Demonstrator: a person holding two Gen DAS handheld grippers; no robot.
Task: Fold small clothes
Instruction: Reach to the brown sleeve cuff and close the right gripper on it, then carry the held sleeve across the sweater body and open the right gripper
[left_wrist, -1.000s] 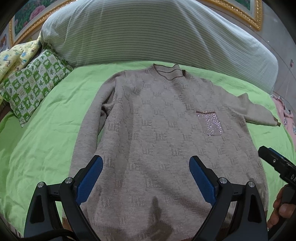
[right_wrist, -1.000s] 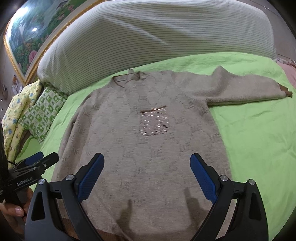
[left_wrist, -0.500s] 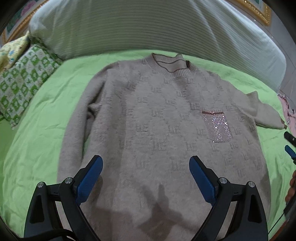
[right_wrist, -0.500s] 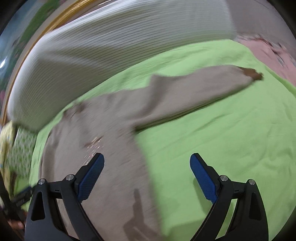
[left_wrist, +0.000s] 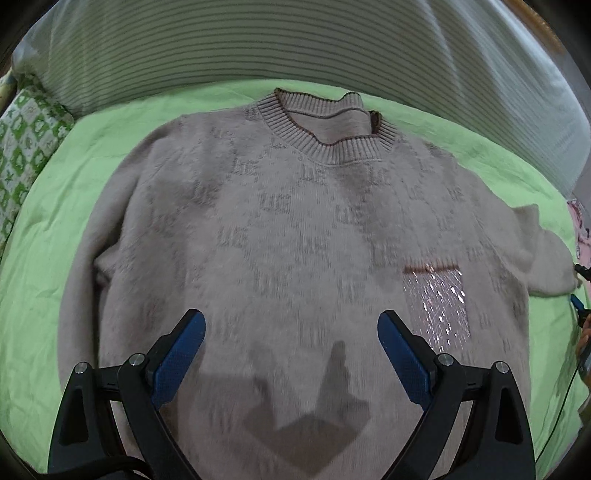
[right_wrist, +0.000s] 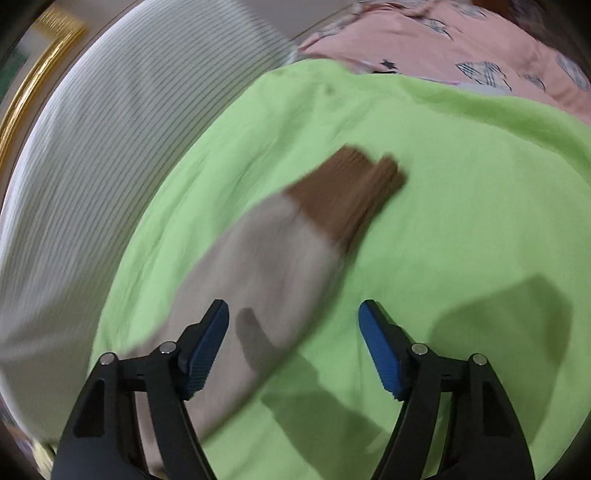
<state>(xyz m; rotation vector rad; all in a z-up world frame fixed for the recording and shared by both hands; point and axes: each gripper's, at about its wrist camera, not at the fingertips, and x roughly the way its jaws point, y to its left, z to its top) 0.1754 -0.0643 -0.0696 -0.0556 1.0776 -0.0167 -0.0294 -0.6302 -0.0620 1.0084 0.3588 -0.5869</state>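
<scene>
Jaws closing empty on my right gripper over the sweater's sleeve, my left gripper spread wide above the sweater; I'd next pinch near the brown cuff and fold inward.

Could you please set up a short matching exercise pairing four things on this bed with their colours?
Things:
1. sleeve cuff
2. bed sheet
3. chest pocket
4. bolster

Colours:
A. bright green
B. white with thin dark stripes
C. brown ribbed knit
D. sparkling, sequinned

Pairs: 1-C, 2-A, 3-D, 4-B
</scene>
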